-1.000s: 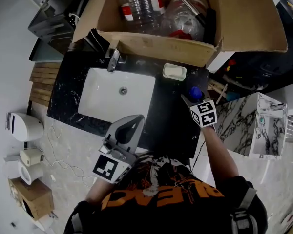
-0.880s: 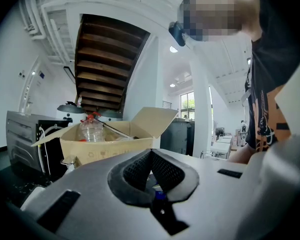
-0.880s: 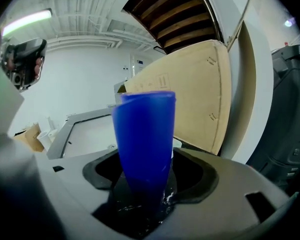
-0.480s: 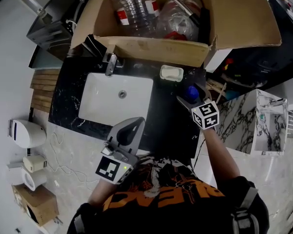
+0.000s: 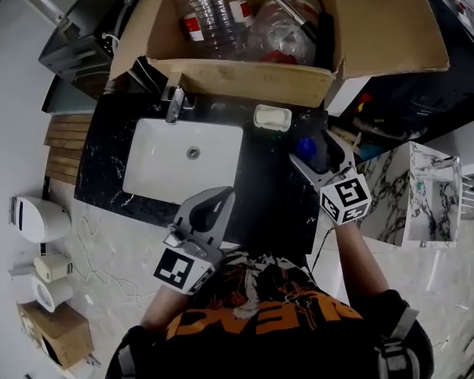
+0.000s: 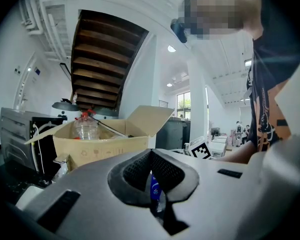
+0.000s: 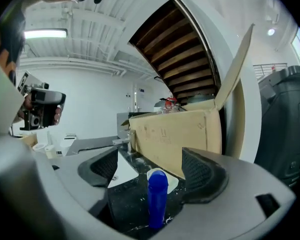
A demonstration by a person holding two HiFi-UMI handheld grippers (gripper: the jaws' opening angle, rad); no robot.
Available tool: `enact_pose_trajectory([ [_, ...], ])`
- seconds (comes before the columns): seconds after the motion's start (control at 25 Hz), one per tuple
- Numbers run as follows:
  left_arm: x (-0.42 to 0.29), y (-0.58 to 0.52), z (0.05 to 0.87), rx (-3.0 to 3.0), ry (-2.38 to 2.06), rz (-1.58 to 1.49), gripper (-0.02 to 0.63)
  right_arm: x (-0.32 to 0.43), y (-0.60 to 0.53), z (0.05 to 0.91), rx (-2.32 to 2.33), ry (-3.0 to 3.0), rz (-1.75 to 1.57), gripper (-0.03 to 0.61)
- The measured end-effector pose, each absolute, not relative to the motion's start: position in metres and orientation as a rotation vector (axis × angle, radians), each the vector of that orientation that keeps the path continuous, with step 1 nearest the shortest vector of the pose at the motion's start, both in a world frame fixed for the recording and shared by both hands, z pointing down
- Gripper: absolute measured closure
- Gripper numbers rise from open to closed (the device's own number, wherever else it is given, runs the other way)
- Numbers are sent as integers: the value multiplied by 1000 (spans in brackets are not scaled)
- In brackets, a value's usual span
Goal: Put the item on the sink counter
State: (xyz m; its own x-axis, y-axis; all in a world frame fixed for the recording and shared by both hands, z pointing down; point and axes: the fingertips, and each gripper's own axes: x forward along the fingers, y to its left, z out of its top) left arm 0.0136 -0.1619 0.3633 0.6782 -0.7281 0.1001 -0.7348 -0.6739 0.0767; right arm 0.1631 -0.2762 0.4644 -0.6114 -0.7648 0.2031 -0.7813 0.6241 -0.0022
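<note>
A small blue bottle (image 5: 306,146) stands upright on the black sink counter (image 5: 261,192), to the right of the basin. My right gripper (image 5: 314,150) is open around it. In the right gripper view the blue bottle (image 7: 157,196) rises between the two pads (image 7: 202,176) with a gap on each side and touches neither. My left gripper (image 5: 218,197) hovers over the counter's front edge with its jaws shut and nothing in them. In the left gripper view (image 6: 151,160) a sliver of the blue bottle (image 6: 154,189) shows through the slit below the pads.
A white soap dish (image 5: 272,118) lies just behind the bottle. The white basin (image 5: 183,160) and its tap (image 5: 174,101) are to the left. A large open cardboard box (image 5: 253,81) holding plastic bottles overhangs the counter's back. A marble-patterned cabinet (image 5: 395,196) stands to the right.
My right gripper's jaws have spread off the blue bottle and the gripper has drawn back toward the person. The bottle stays standing on the counter. The left gripper has hardly moved.
</note>
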Motion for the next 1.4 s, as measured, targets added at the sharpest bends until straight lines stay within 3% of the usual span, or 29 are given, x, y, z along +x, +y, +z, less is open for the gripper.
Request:
enact_pose_trajectory([
  [0.36,20,-159,359,2808,-1160,50,598,145,-239,380,1259,-2798,-39,183],
  [0.56,21,-155,356,2828,-1138,31,598,144,-219,357,1251,-2817,-91,233],
  [0.96,21,-144,342,2883,-1102,1,598,124,-163,303,1173,-2952,-98,235],
  [1.08,26,-140,337,2893,-1072,-15,597,132,-152,296,1236,-2940,-146,305],
  [1.4,59,-125,330,2968,-948,2,598,152,-123,284,1335,-2927,-184,366],
])
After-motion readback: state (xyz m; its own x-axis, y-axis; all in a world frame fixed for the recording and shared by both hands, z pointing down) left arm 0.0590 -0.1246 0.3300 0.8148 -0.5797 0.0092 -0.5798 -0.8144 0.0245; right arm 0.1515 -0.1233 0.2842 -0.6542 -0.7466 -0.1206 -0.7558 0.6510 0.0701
